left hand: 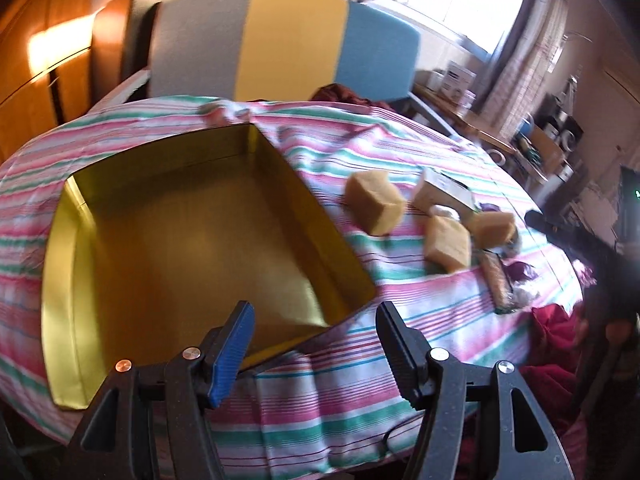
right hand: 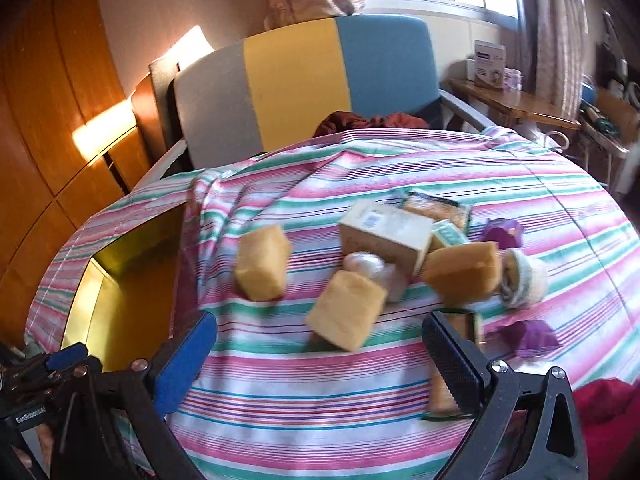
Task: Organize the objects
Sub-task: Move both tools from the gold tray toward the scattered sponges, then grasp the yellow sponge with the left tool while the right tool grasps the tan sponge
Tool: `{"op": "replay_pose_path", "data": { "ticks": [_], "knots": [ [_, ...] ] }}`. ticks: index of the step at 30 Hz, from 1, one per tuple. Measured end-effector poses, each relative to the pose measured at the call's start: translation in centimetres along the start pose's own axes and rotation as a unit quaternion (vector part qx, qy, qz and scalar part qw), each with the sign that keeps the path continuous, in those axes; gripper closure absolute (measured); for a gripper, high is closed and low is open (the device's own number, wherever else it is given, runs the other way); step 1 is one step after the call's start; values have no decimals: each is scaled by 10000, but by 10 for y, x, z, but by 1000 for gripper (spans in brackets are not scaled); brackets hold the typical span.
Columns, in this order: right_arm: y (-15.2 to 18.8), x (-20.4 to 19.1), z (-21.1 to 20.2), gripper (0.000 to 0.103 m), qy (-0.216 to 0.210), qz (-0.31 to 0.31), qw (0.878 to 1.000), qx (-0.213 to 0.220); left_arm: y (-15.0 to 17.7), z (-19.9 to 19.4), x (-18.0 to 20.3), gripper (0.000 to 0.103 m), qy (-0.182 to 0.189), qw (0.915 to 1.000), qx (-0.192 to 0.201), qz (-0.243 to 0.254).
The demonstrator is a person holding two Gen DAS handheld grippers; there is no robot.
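- Sponges lie in a loose heap on the striped cloth (right hand: 320,400) over the counter, to the right of the tin (left hand: 64,280).
- Tin: open, gold inside, with nothing in it that I can see; it sits on the cloth at the left in both views.
- One sponge (right hand: 262,262) lies apart from the heap, nearest the tin.
- A second sponge (right hand: 346,310) lies near the front, tilted, touching a white crumpled wad (right hand: 370,268).
- A third sponge (right hand: 464,272) lies on the right, against a rolled white cloth (right hand: 524,280).
- A cream box (right hand: 386,236) rests behind the wad, tilted, in the middle of the heap.
- A flat packet (right hand: 436,208) lies behind the box; a second packet (left hand: 496,280) lies at the near edge of the heap.
- Two purple scraps (right hand: 502,232) lie on the right, one behind the roll and one nearer the front.
- Left claw (left hand: 316,356): jaws apart, nothing between them; it hangs over the tin's near corner, the blue pad (left hand: 234,356) above the rim.
- Right claw (right hand: 320,364): jaws wide apart, holding nothing; it points at the heap, with the tilted front sponge just beyond its tips.
- A striped chair (right hand: 296,80) in grey, yellow and blue stands behind the counter.
- Both views are blurred, so small print on the box cannot be read.
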State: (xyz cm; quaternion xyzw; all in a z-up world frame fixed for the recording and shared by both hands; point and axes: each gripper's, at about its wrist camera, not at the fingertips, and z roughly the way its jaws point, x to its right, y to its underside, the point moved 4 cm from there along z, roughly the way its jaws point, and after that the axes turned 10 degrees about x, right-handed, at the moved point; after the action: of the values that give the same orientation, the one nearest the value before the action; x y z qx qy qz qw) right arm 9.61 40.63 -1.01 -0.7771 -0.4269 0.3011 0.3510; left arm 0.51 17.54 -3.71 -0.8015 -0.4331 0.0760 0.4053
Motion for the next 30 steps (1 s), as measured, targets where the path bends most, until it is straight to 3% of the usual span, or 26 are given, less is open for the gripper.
{"op": "replay_pose_path", "data": {
  "ticks": [7, 12, 15, 19, 24, 30],
  "knots": [
    [-24, 118, -20, 0, 938, 975, 9899, 419, -11, 37, 56, 38, 495, 9962, -473, 537],
    [-10, 174, -22, 0, 805, 2138, 9718, 588, -14, 72, 97, 38, 942, 9893, -798, 779],
    [-11, 185, -31, 0, 480, 2552, 9614, 912, -15, 94, 120, 38, 1107, 9832, -929, 1111],
    [-13, 180, -28, 0, 297, 2577, 9613, 924, -15, 127, 151, 29, 1127, 9747, -1000, 1650],
    [-12, 183, -26, 0, 144, 2686, 9587, 929, -14, 166, 169, 20, 1052, 9716, -1229, 1728],
    [-4, 200, -26, 0, 40, 3200, 9425, 961, -10, 199, 172, 23, 938, 9719, -1458, 1594]
  ]
}}
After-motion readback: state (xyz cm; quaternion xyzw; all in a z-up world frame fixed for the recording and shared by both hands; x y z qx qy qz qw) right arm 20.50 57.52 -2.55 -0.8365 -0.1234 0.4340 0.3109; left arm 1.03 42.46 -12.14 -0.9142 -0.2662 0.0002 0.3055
